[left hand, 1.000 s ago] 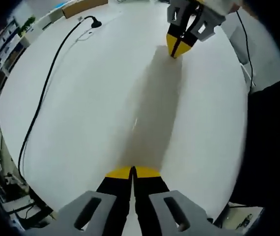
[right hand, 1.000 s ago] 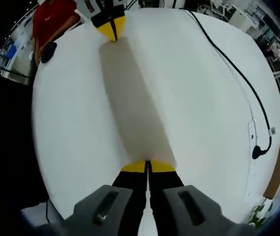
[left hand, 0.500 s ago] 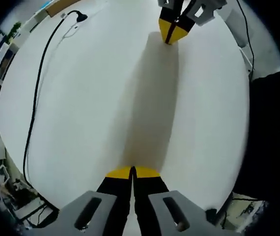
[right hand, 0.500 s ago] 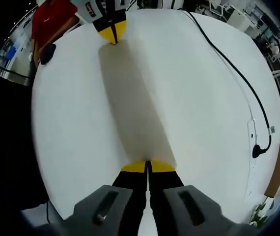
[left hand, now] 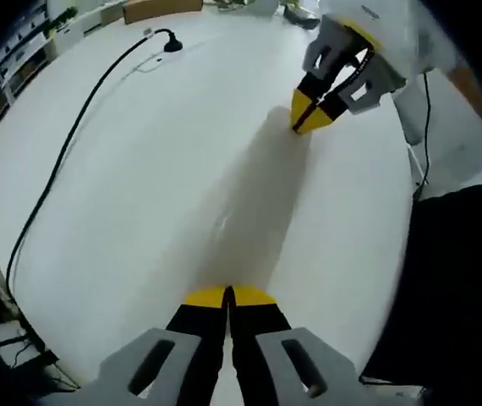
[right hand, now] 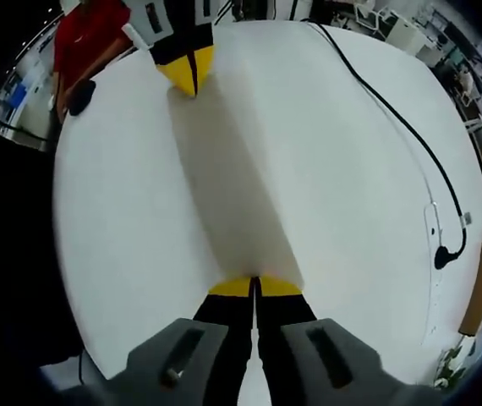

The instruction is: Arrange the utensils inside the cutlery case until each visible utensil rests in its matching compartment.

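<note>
Both of my grippers hover over a bare white table (left hand: 139,186), pointing at each other. In the left gripper view, the left gripper (left hand: 228,294) has its yellow-tipped jaws pressed together with nothing between them. Across from it, at the upper right, the right gripper (left hand: 311,118) is also shut. In the right gripper view, the right gripper (right hand: 254,283) is shut and holds nothing. The left gripper (right hand: 188,72) faces it from the top, jaws together. A grey shadow band (right hand: 228,178) runs along the table (right hand: 351,211) between them.
A black cable (left hand: 63,152) crosses the table's left side to a plug (left hand: 170,42); the same cable (right hand: 402,127) ends at the plug (right hand: 444,256). A person in a red shirt (right hand: 89,38) stands past the far edge, near a dark object (right hand: 80,93).
The two grippers have drawn a little closer: each looks larger in the other's view. The left gripper view has swung, so the right gripper sits lower in it. Both stay shut.
</note>
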A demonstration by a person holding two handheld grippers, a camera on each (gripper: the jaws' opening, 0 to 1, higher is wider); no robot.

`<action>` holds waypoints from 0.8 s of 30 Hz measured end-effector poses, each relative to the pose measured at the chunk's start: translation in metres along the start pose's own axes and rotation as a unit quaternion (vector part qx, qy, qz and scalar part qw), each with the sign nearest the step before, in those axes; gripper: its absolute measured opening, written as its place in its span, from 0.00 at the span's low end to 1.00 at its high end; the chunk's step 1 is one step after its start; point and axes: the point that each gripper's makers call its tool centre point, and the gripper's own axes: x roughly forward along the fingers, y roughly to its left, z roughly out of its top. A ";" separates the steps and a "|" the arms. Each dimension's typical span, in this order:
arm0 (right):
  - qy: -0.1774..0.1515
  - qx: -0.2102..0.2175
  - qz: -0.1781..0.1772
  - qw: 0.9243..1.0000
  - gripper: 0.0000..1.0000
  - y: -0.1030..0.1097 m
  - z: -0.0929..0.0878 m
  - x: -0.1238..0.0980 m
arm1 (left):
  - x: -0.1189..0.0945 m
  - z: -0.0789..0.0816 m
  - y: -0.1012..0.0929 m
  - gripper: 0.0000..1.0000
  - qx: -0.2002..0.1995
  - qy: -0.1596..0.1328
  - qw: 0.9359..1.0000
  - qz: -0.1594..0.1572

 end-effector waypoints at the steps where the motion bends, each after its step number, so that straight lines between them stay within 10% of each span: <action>1: 0.000 0.000 0.000 1.000 0.00 0.000 0.000 0.000 | -0.002 0.002 0.000 0.00 0.012 0.003 1.000 0.000; 24: -0.005 0.004 -0.004 1.000 0.00 0.000 0.000 -0.001 | 0.000 0.001 -0.016 0.00 0.099 0.047 0.994 0.024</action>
